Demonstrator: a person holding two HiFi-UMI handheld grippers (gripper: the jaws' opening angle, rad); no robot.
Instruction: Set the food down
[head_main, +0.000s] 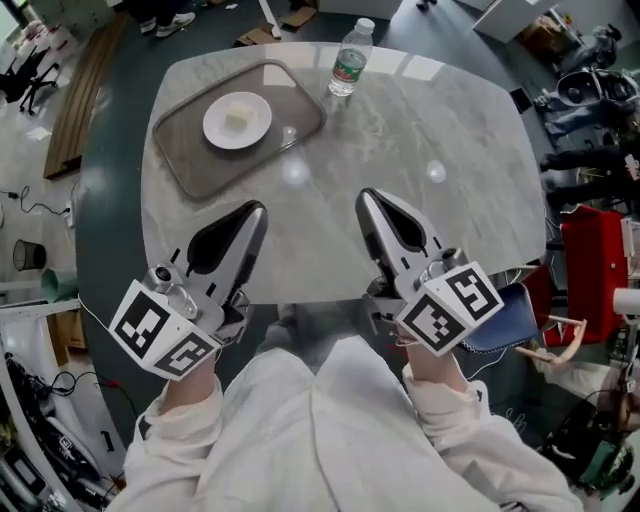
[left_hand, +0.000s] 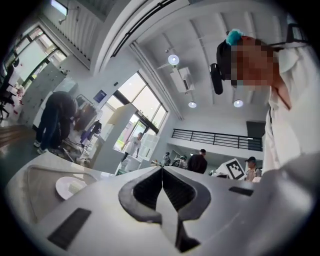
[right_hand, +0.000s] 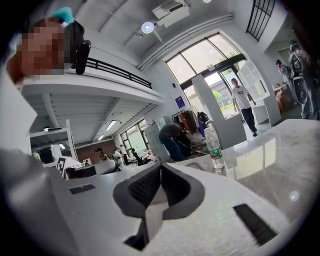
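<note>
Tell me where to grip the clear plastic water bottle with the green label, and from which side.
I'd grip the clear plastic water bottle at its green-labelled middle, coming in level from the near side with the right gripper. It stands upright and round, and the grey tray sits close on its left.

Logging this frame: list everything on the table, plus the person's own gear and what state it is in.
Table: one, grey-white marble, centre of the head view.
Tray: one, translucent grey, table's far left.
Plate: one, white, on the tray.
Food: one pale piece, on the plate.
Water bottle: one, clear with a green label, upright at the far edge, just right of the tray.
Left gripper: one, grey and black, over the near edge, jaws together, empty.
Right gripper: one, same colours, beside it, jaws together, empty.
</note>
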